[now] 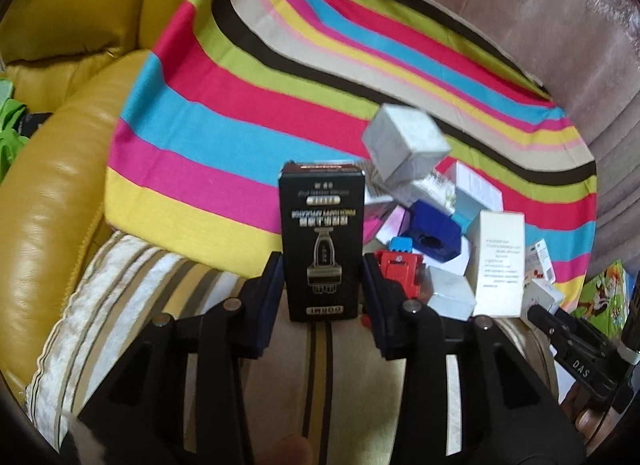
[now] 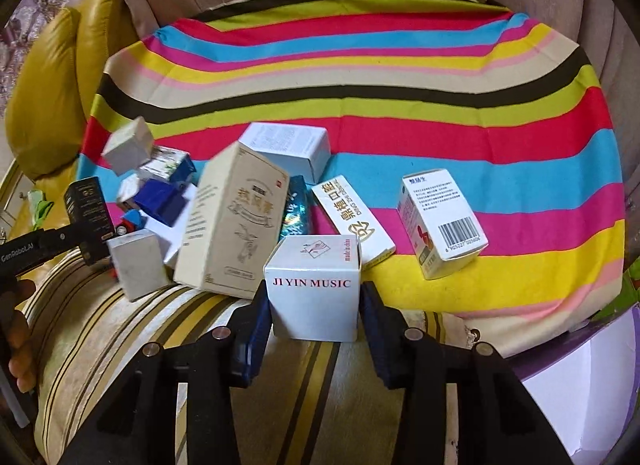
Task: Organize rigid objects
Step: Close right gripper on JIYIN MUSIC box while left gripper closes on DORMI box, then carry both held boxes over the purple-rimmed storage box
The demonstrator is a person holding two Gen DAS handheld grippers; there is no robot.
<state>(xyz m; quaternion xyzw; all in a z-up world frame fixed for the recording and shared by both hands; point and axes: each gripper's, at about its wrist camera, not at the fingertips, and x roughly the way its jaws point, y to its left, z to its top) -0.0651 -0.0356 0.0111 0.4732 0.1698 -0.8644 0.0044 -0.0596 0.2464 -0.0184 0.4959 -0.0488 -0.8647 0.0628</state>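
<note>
My left gripper (image 1: 322,277) is shut on a tall black box (image 1: 322,241) with an upside-down product picture, held upright over the striped cushion. To its right lies a heap of small boxes: a grey-white cube (image 1: 406,145), a blue block (image 1: 434,235), a red piece (image 1: 400,269) and a white carton (image 1: 500,261). My right gripper (image 2: 314,305) is shut on a white cube box (image 2: 314,289) printed "JI YIN MUSIC". Just left of it leans a beige carton (image 2: 232,221). The black box (image 2: 86,205) also shows at the far left of the right wrist view.
A rainbow-striped cloth (image 2: 400,77) covers the seat. On it lie a barcode box (image 2: 440,221), a white and gold box (image 2: 352,217) and a pale blue box (image 2: 288,145). A yellow leather cushion (image 1: 60,185) is at the left. A person's hand (image 2: 18,345) holds the left tool.
</note>
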